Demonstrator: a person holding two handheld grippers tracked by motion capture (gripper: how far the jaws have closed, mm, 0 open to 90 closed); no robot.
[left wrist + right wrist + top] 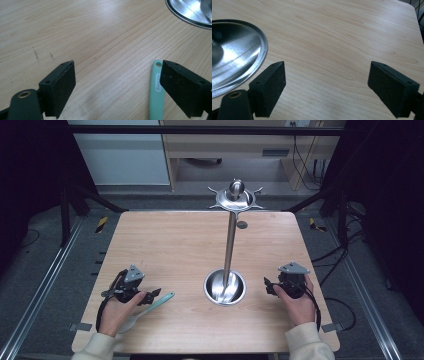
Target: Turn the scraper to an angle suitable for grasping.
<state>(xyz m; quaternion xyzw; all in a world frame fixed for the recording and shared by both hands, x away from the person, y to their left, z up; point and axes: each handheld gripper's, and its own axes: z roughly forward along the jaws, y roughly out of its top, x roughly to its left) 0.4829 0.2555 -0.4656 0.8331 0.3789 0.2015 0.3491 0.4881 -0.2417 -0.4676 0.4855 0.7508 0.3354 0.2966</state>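
Left gripper (150, 296) sits low on the wooden table (170, 245), jaws spread wide with nothing between the pads. The mint-green spoon (150, 307) lies flat on the table, its handle end just inside the right-hand jaw in the left gripper view. Right gripper (269, 286) is wide open too, empty, beside the steel stand (228, 251).
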